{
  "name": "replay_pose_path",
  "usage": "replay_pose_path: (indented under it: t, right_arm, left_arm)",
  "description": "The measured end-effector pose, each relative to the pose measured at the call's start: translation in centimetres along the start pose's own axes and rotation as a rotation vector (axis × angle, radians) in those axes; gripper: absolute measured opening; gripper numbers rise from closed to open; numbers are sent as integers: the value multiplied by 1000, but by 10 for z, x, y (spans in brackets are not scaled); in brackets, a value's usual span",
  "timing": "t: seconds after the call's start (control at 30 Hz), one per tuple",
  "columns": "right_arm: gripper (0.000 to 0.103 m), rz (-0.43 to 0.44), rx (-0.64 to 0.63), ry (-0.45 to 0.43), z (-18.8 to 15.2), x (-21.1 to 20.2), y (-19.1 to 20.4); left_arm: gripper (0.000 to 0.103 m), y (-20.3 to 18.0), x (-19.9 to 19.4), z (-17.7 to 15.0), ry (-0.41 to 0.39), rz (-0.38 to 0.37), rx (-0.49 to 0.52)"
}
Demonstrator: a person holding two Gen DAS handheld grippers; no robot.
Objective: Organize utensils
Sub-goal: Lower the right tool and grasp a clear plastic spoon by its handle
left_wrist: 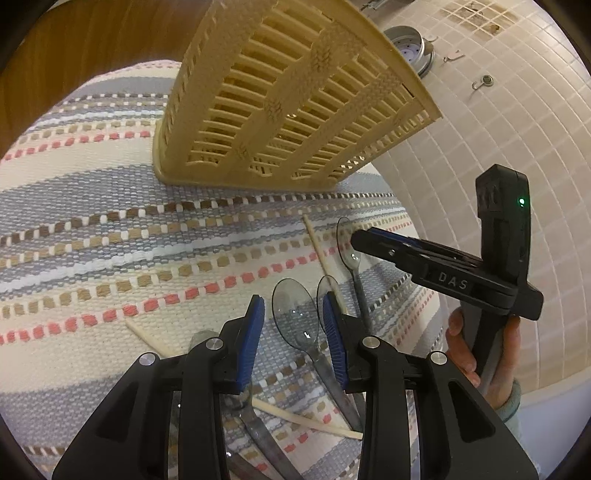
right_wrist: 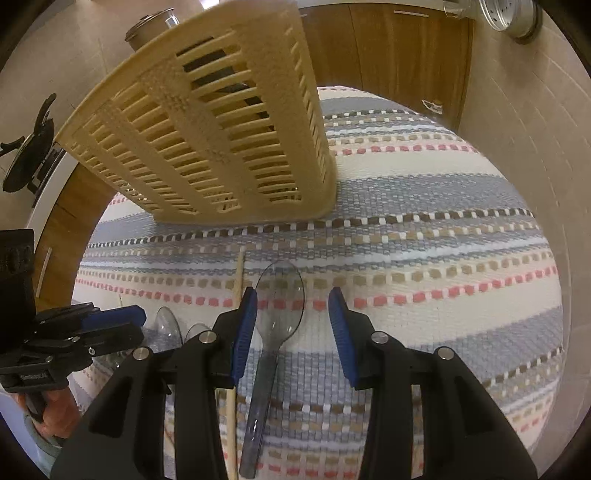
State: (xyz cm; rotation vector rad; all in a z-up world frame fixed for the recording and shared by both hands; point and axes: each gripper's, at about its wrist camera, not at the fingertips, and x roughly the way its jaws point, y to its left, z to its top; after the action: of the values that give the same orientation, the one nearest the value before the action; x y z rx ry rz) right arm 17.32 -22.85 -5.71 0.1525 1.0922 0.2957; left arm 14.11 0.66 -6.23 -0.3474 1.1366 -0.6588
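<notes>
A cream slotted utensil basket [left_wrist: 280, 99] stands upright on a striped woven mat [left_wrist: 92, 221]; it also shows in the right wrist view [right_wrist: 221, 133]. Several clear grey plastic spoons [left_wrist: 295, 317] and wooden chopsticks [left_wrist: 321, 251] lie on the mat in front of it. My left gripper [left_wrist: 293, 314] is open and empty, its fingers on either side of a spoon bowl, just above. My right gripper [right_wrist: 291, 306] is open over another clear spoon [right_wrist: 275, 325], with a chopstick [right_wrist: 236, 332] beside its left finger. The right gripper shows in the left wrist view [left_wrist: 369, 240], the left gripper in the right wrist view [right_wrist: 122, 317].
The mat [right_wrist: 443, 258] lies on a tiled counter [left_wrist: 498, 129]. A metal strainer [left_wrist: 410, 48] and small hooks [left_wrist: 484, 81] sit beyond the basket. A wooden cabinet front [right_wrist: 388, 48] and a metal pot [right_wrist: 155, 26] stand behind. A black pan [right_wrist: 33, 147] is at far left.
</notes>
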Motion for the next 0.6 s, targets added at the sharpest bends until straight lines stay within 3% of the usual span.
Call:
replay_pose_path:
  t: [0.23,0.3,0.4,0.43,0.53,0.6]
  right_arm:
    - [37,33,-2,-5,2,6,-4]
    - [34,23,-4,-10,2,8,-3]
    - [20,40,-23,0,3,11,-2]
    - [17,31,-32,1,3,11,-1]
    - [7,50,-49,2,1,13,1]
    - [6,45,-58,-9,1,13,3]
  left_arm:
    - [31,1,20,1,26,-47,4]
    - [31,-2,25,1,16,-52,14]
    - [31,-4,30,1,13,-63,18]
    - [28,-6,35,3,12,-61,19]
    - [5,-7,42,4,27,-41,21]
    - [2,-4,44,5,24,-39,22]
